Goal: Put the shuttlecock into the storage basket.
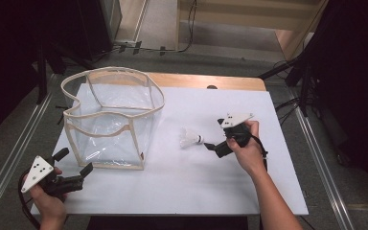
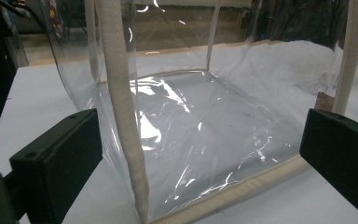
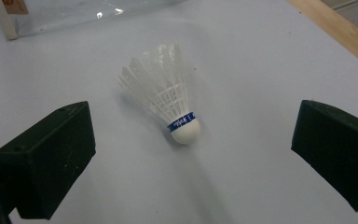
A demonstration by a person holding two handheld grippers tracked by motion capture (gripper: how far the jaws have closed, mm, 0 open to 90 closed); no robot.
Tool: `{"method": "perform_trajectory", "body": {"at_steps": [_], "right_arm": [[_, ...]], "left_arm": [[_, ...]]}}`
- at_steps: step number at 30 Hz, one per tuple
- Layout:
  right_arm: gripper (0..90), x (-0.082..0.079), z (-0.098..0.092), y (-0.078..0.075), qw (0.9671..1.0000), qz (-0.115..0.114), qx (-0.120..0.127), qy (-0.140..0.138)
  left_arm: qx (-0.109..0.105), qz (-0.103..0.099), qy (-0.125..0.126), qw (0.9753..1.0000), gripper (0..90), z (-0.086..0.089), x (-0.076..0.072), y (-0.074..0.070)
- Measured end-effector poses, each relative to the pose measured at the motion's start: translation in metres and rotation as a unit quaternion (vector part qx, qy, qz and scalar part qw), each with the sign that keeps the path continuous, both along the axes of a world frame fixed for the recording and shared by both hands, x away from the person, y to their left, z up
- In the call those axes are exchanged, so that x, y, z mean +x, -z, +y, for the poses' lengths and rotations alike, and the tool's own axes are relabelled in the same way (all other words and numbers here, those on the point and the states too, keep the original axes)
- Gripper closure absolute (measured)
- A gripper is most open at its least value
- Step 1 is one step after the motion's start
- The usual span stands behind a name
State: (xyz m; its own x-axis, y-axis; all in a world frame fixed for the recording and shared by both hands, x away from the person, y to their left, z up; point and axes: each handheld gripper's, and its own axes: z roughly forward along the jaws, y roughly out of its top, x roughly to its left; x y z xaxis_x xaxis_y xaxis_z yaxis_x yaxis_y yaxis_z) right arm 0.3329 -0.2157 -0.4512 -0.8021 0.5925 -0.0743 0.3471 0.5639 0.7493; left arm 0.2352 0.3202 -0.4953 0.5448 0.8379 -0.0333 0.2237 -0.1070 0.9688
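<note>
A white feather shuttlecock [image 1: 190, 139] with a blue band lies on its side on the white table [image 1: 191, 187], cork end toward my right gripper [image 1: 214, 135]. That gripper is open just to the shuttlecock's right, touching nothing. In the right gripper view the shuttlecock [image 3: 165, 98] lies between and just beyond the wide-spread jaws of my right gripper [image 3: 191, 154]. A clear plastic bag [image 1: 110, 120] with cream trim stands open at the left. My left gripper [image 1: 75, 161] is open at its near left corner. In the left gripper view the bag [image 2: 205, 126] stands just past the spread jaws of my left gripper [image 2: 200, 154].
A wooden strip [image 1: 211, 81] runs along the table's far edge. Beyond and beside the table are dark stands, cables and metal floor rails. A corner of the clear bag [image 3: 74, 11] lies at the top left of the right gripper view.
</note>
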Motion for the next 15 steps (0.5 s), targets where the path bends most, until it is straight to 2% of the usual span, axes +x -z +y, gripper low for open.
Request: {"method": "perform_trajectory", "body": {"at_steps": [1,3,8,10,15], "right_arm": [[1.1,0.005,0.004,0.001,0.9999,0.010,-0.005,-0.009],[3.6,0.007,0.006,0.002,0.9998,0.010,-0.010,-0.013],[4.9,0.018,0.017,0.007,0.9984,0.024,-0.038,-0.035],[10.7,0.026,0.023,0.013,0.9971,0.038,-0.048,-0.046],[12.3,0.033,0.028,0.020,0.9954,0.053,-0.060,-0.053]], "left_arm": [[-0.001,0.000,-0.001,1.0000,0.0,0.000,0.000,0.000],[-0.001,0.000,-0.001,1.0000,0.0,0.000,0.000,0.000],[-0.002,0.000,0.000,1.0000,0.0,0.000,0.000,0.000],[-0.001,0.000,0.000,1.0000,0.0,0.000,0.000,0.000],[-0.001,0.000,0.000,1.0000,0.0,0.000,0.000,0.000]]}}
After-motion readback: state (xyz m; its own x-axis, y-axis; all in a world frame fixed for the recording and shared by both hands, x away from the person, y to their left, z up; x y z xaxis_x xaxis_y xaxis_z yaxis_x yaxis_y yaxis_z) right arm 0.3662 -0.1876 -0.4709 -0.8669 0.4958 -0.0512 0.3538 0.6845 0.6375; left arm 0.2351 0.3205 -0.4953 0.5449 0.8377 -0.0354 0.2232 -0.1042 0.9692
